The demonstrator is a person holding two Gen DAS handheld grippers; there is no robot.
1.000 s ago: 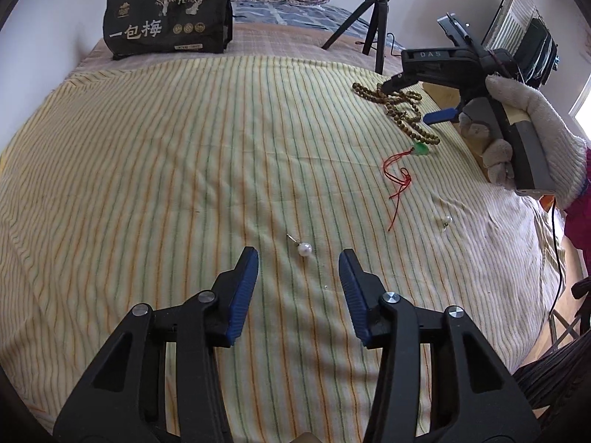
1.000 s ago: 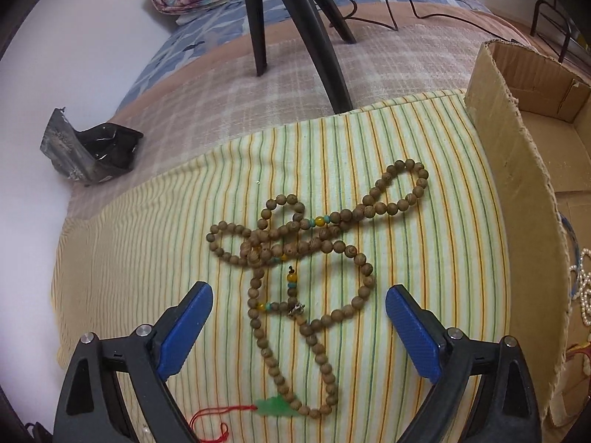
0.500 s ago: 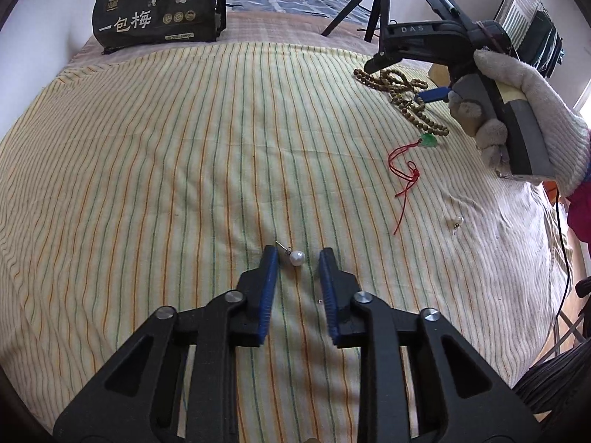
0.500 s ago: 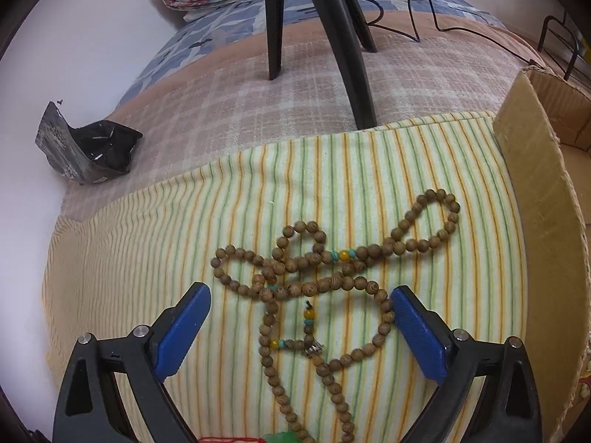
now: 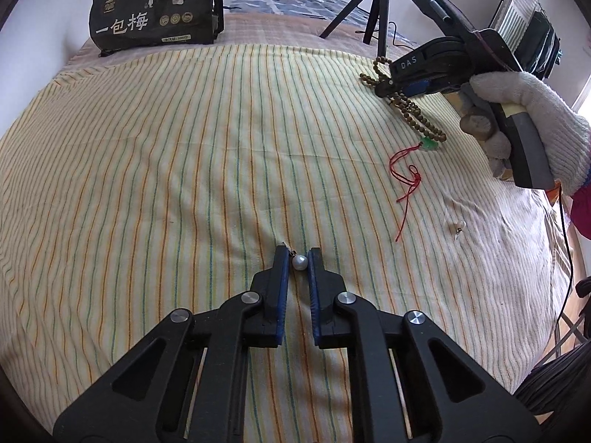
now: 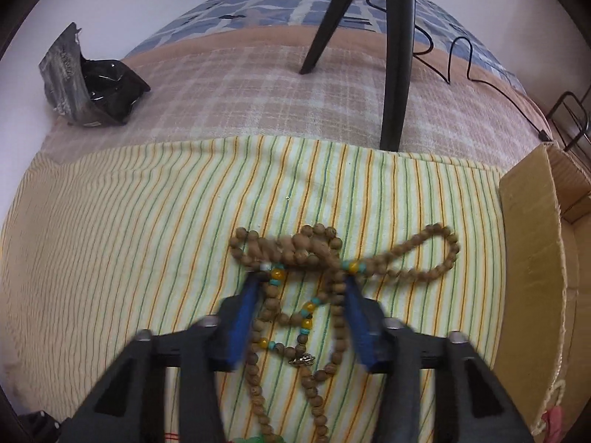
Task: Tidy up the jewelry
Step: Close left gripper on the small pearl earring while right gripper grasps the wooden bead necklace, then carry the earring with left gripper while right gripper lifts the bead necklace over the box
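While the left gripper [image 5: 297, 258] sits pinched on the tiny, slippery pearl earring [image 5: 299, 263] mid-bedspread [image 5: 147, 184], the right gripper [image 6: 301, 288] is closing around the floppy wooden bead necklace [image 6: 317, 247] near the cardboard box [image 6: 532, 258] — grab its bunched knot, not one strand.

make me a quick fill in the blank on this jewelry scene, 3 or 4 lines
1. The left gripper is shut on a small white ____.
2. The right gripper is closing around a string of brown wooden ____.
3. A green pendant on the cloth trails a ____ cord.
4. To the right of the beads stands an open ____ box.

Missing words: pearl; beads; red; cardboard
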